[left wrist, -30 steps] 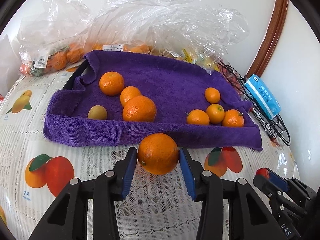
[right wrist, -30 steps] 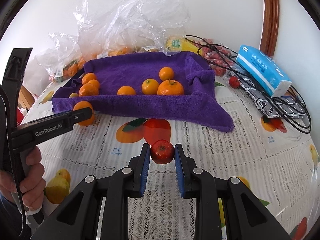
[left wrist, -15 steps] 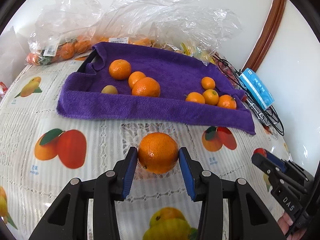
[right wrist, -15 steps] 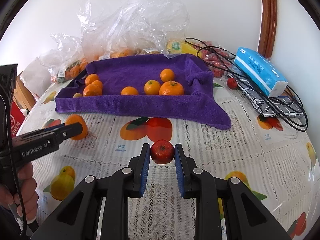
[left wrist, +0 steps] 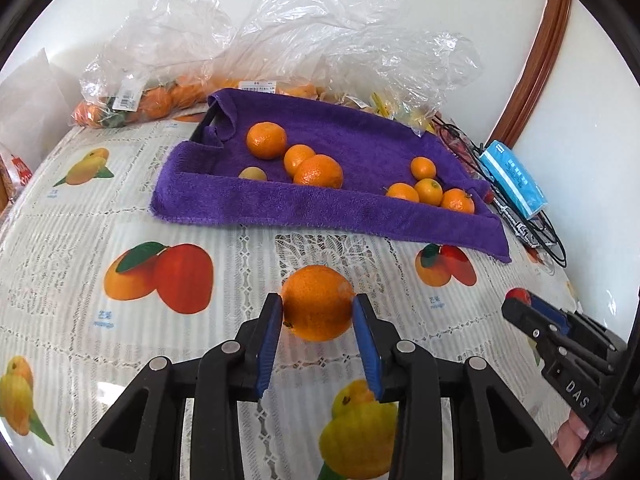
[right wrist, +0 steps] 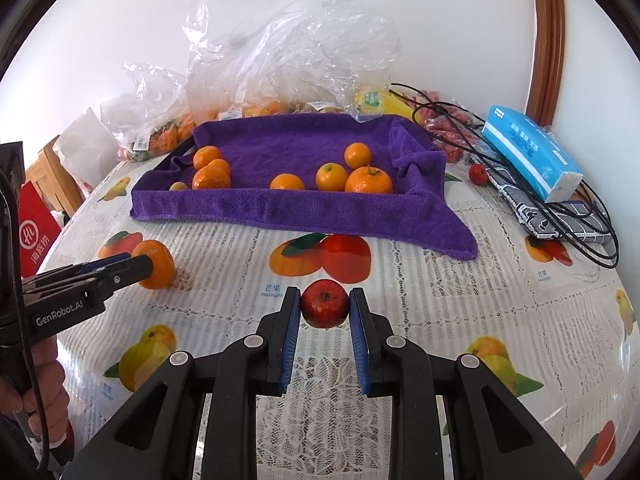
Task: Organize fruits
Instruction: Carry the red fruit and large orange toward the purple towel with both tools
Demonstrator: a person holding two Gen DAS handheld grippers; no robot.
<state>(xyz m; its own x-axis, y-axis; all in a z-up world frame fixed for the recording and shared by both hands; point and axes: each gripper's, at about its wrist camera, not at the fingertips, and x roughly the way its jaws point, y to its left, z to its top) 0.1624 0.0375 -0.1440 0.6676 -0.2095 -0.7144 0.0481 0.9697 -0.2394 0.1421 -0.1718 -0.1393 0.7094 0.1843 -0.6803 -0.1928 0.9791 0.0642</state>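
Note:
An orange [left wrist: 318,302] sits between the blue pads of my left gripper [left wrist: 318,320], whose jaws are closing on it, above the fruit-print tablecloth. My right gripper [right wrist: 325,314] is shut on a small red apple [right wrist: 325,306], also held over the cloth. The purple towel [left wrist: 320,212] lies farther back, folded up at its edges. It carries several oranges in a left group [left wrist: 318,170] and a right group [left wrist: 428,191], plus one small yellowish fruit [left wrist: 252,173]. In the right wrist view the left gripper [right wrist: 140,268] with its orange [right wrist: 160,264] is at the far left.
Clear plastic bags of fruit [left wrist: 132,100] are piled behind the towel against the wall. At the right lie a blue tissue pack [right wrist: 532,152], black cables [right wrist: 580,224] and a loose red fruit [right wrist: 478,174]. A person's hand [right wrist: 36,392] holds the left gripper.
Both grippers have drawn back from the purple towel, each still carrying its fruit. The left one, which had its orange at the towel's front edge, has backed off farther.

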